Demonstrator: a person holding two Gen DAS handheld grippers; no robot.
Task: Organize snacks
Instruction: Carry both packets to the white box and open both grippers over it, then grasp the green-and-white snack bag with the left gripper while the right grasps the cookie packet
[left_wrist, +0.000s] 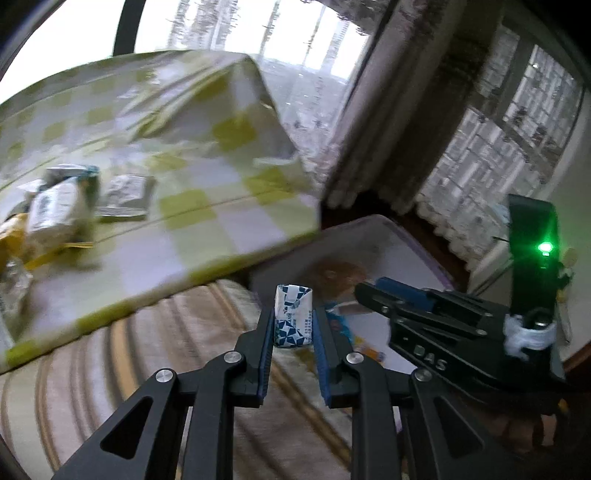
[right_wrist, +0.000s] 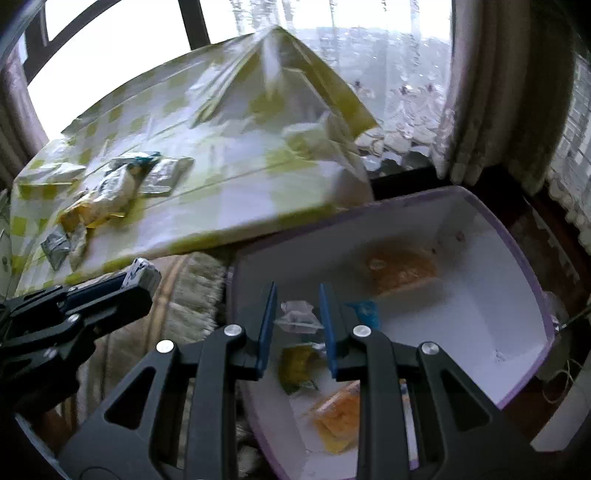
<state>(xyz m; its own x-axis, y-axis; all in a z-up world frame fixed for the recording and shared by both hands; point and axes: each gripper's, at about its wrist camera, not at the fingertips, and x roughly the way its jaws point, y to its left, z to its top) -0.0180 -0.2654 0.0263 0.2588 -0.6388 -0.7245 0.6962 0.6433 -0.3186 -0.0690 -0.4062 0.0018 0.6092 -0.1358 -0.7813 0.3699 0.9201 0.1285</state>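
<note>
The left gripper (left_wrist: 293, 321) clamps a small candy (left_wrist: 293, 315) wrapped in white paper with a blue pattern, holding it upright between its blue pads (left_wrist: 266, 343) above a striped rug (left_wrist: 147, 369), beside a white bin (right_wrist: 480, 295) with a purple rim. The right gripper (right_wrist: 298, 325) hovers over the bin with its jaws apart, holding nothing. Inside the bin lie several snacks – orange packets (right_wrist: 340, 417), a yellow one, a clear wrapper. More snack packets (right_wrist: 114, 192) sit on a table under a green-and-white checked cloth (right_wrist: 240, 166), beside the bin.
</note>
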